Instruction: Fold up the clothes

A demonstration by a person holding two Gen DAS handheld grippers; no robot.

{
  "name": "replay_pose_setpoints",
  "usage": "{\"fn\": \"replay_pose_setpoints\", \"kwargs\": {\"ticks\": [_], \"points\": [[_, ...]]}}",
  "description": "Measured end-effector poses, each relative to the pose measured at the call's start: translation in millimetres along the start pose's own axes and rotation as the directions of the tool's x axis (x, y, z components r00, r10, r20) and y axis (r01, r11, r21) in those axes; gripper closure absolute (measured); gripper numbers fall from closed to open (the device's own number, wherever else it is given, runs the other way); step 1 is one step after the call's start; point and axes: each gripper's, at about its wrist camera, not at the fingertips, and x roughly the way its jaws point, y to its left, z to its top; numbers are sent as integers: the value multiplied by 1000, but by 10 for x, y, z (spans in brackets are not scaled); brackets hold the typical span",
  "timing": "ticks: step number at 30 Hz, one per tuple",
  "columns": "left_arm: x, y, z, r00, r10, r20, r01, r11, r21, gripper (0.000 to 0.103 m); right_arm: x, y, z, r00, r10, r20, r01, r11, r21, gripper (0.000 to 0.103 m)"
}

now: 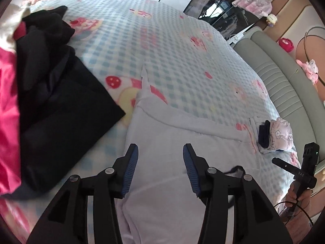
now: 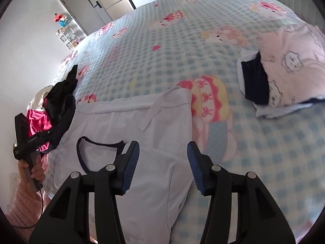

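A pale white shirt with a navy neckline lies spread on the blue checked bedspread, its far edge folded over. My left gripper hovers above the shirt, open, with nothing between its blue pads. In the right wrist view the same shirt fills the lower middle. My right gripper stands open over its right part, near the neckline, and grips no cloth. A hand in a pink sleeve holds the left tool at the left edge.
A heap of black clothes and a pink garment lie left of the shirt. A folded stack topped by pink printed cloth sits to the right. The padded headboard bounds the bed on that side.
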Motion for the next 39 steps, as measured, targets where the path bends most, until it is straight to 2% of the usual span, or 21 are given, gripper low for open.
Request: {"fn": "replay_pose_setpoints", "kwargs": {"ticks": [2, 5, 9, 12, 13, 14, 15, 18, 24, 28, 33, 36, 39], "points": [[204, -1, 177, 999, 29, -29, -29, 1000, 10, 51, 206, -42, 228, 1000, -5, -24, 4, 1000, -7, 52], [485, 47, 359, 997, 23, -79, -23, 1000, 2, 47, 548, -142, 485, 998, -14, -69, 15, 1000, 2, 52], [762, 90, 408, 992, 0, -123, -2, 1000, -16, 46, 967, -270, 647, 991, 39, -131, -34, 999, 37, 50], [831, 25, 388, 994, 1, -109, 1, 1000, 18, 56, 1213, -319, 655, 982, 79, -174, -70, 996, 59, 42], [840, -3, 386, 994, 10, -106, -6, 999, 35, 70, 1267, -336, 641, 981, 82, -177, -71, 995, 67, 42], [850, -31, 384, 994, 18, -104, -13, 999, 51, 84, 1322, -354, 628, 980, 86, -181, -73, 994, 76, 45], [841, -48, 403, 995, 21, -95, -16, 998, 59, 90, 1341, -368, 617, 981, 88, -174, -74, 994, 84, 61], [699, -107, 455, 999, 10, -52, -5, 996, 91, 92, 1222, -337, 605, 989, 102, -111, -93, 992, 84, 92], [49, -360, 410, 996, -36, 76, 22, 985, 172, 93, 580, -47, 580, 985, 173, 19, -173, 985, 1, 96], [-487, -536, 125, 985, -39, 170, -4, 969, 246, 93, 44, 224, 342, 976, 200, 81, -193, 977, -86, 96], [-982, -506, -511, 967, -30, 253, -45, 957, 286, 93, -398, 437, -331, 973, 216, 81, -202, 968, -150, 96], [-1012, -352, -876, 974, -31, 223, -31, 963, 268, 93, -372, 424, -758, 980, 196, 23, -191, 972, -137, 96], [-893, -216, -1130, 991, 23, 134, -56, 968, 246, 92, -203, 249, -1068, 984, 172, -55, -175, 983, -48, 96]]}}
